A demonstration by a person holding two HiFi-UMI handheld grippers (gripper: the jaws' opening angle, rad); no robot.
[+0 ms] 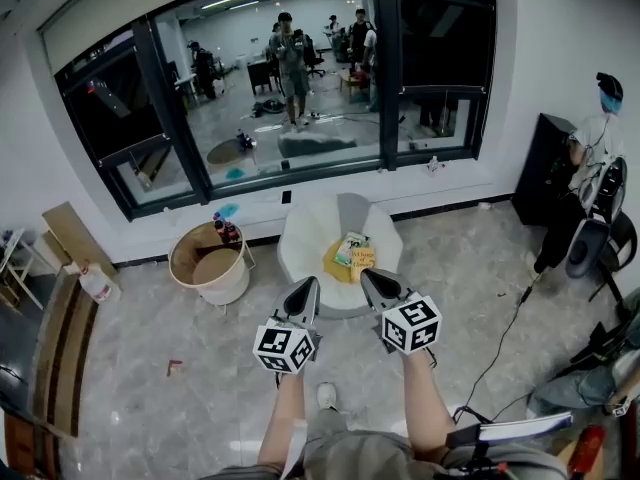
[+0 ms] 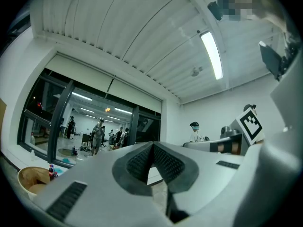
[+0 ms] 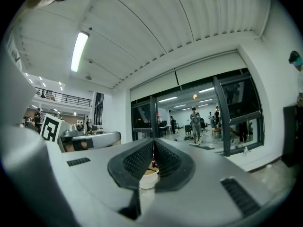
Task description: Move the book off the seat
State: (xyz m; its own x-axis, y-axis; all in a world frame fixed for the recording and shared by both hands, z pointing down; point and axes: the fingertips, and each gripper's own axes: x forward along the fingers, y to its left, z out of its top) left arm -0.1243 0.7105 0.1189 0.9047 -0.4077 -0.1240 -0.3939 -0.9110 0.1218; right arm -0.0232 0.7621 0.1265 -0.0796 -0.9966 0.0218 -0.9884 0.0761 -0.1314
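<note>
While the white seat stood below the window, the task looked barely begun: the left gripper and right gripper hung just before it, jaws together and empty, and the book lay on the seat, untouched.

Both bare forearms reach forward from the near edge of the head view, side by side. The left forearm carries the left gripper, whose left cube faces up. The right forearm carries the right gripper, with the right cube tilted toward the right. The 2 grippers sit near each other but apart, both pointing away and roughly level, the right one reaching slightly farther. In each gripper view the 2 jaws meet at their tips, with nothing gripped between them.
</note>
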